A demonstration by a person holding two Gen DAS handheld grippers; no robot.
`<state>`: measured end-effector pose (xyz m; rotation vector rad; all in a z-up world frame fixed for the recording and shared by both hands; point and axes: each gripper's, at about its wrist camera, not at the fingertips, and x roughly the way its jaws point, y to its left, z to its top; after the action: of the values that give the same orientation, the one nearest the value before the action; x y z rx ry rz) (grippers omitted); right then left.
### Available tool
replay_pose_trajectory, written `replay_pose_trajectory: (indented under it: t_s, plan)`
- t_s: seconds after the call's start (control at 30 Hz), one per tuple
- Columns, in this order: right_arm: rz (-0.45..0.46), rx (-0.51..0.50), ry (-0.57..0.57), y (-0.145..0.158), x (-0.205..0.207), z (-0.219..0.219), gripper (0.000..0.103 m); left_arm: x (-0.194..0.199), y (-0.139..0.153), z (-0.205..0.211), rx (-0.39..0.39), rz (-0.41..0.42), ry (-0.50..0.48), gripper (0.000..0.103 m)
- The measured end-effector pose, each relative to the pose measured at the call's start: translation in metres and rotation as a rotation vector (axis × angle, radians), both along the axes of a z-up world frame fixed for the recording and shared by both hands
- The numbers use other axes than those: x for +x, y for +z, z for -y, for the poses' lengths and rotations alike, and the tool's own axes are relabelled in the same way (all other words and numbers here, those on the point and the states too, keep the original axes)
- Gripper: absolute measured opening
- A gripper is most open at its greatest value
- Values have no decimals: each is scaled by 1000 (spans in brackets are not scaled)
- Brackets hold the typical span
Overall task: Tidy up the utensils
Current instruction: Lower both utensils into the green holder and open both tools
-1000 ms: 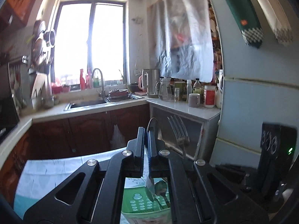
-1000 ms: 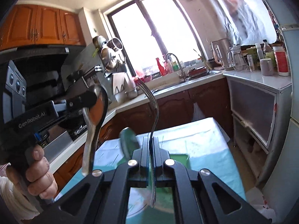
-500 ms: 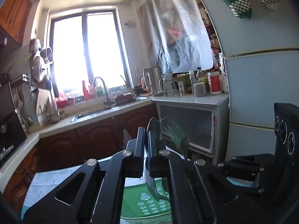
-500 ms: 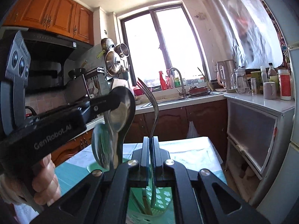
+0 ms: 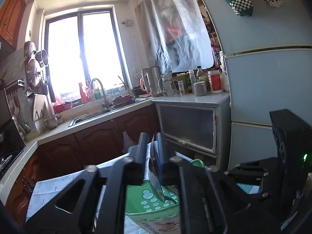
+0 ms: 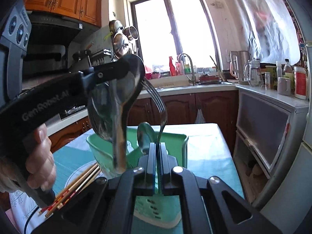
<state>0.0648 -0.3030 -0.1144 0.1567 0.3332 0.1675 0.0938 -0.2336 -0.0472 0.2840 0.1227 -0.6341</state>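
Right wrist | steel fork (image 6: 159, 105) upright, tines curved | right claw (image 6: 157, 152) clamped on fork | left claw (image 5: 154, 146) opening around spoon (image 5: 156, 167)

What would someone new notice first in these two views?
The big spoon hangs between the left gripper's opening jaws, above the green basket. Beside it, the right gripper is shut on a fork standing tines-up over the same basket. Chopsticks lie on a plate at lower left.

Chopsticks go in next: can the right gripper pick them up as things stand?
Probably not yet: the right gripper is shut on the fork, so its jaws are taken. The chopsticks lie in the open beside the basket.
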Motion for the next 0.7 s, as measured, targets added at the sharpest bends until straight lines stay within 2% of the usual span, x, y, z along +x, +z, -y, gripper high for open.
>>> replay_pose_trajectory:
  t_s: [0.03,0.1,0.2,0.47,0.57,0.7]
  plan:
    - [-19,5,0,0,0,1,5,-1,-1,0,0,3,4,30]
    - [-41,18,3,0,0,2,13,-3,-3,-3,-8,12,18,39]
    - [-51,19,-7,3,-2,3,26,-4,-4,-7,-14,14,27,39]
    - [-41,56,6,14,-8,5,27,-2,3,-27,-44,-15,62,39]
    - [-109,51,10,3,0,5,27,-6,4,-32,-35,-18,55,39]
    - [-147,44,6,1,3,6,27,-18,6,-38,-26,-5,42,39]
